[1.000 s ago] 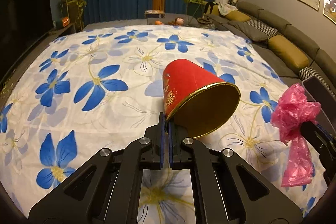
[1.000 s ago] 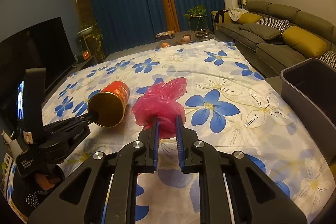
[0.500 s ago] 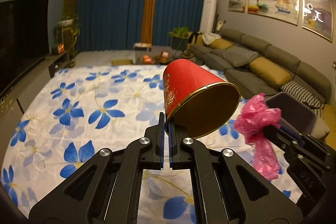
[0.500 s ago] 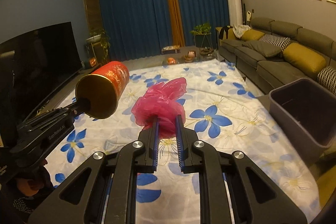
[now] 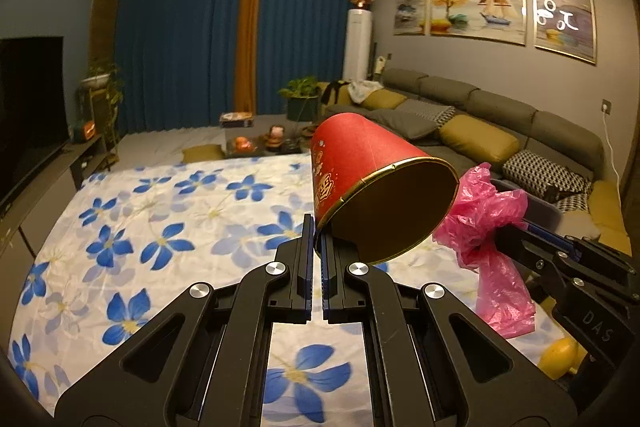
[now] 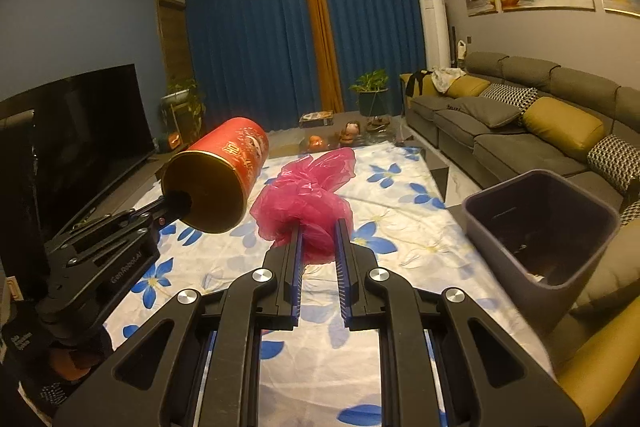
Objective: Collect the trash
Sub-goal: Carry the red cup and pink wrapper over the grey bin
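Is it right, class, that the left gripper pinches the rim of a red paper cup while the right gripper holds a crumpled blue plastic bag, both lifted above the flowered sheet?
Not quite. The plastic bag in the right gripper is pink, not blue, as the right wrist view shows. The rest stands: the left gripper pinches the rim of the red paper cup, both above the flowered sheet.

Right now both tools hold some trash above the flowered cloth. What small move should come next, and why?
Probably carry the right tool over to the grey bin on its right. It is shut on the pink bag, held above the cloth, and the bin stands open and close by. The left tool, pinching the red cup by its rim, could follow.
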A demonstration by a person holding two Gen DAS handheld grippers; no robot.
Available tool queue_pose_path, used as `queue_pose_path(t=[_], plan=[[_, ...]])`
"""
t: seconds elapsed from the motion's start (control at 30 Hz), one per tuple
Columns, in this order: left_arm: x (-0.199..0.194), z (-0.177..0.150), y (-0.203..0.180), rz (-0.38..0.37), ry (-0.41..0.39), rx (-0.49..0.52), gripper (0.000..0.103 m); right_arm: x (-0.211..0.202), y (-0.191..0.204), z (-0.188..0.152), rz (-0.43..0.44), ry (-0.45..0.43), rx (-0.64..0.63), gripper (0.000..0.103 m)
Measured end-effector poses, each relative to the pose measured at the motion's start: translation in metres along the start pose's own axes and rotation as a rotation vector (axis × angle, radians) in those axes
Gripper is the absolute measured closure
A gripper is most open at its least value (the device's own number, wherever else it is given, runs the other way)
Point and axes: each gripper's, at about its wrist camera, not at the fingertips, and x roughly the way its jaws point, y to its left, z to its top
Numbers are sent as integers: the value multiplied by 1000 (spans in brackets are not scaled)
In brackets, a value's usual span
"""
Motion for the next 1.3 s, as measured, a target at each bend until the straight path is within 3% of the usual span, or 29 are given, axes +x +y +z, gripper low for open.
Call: queue_pose_path(t=[0.23,0.53,0.93,1.3], plan=[[10,12,-40,-78,5,48,101,-30,-30,15,-39,-37,3,87],[52,25,-109,-203,52,109,101,-46,-102,25,-198,-77,51,87],[134,21,-190,-327,138,154,101,-20,-191,12,-382,-56,129,87],[182,11,-223,-399,204,160,101,16,-231,4,-415,-9,176,86]])
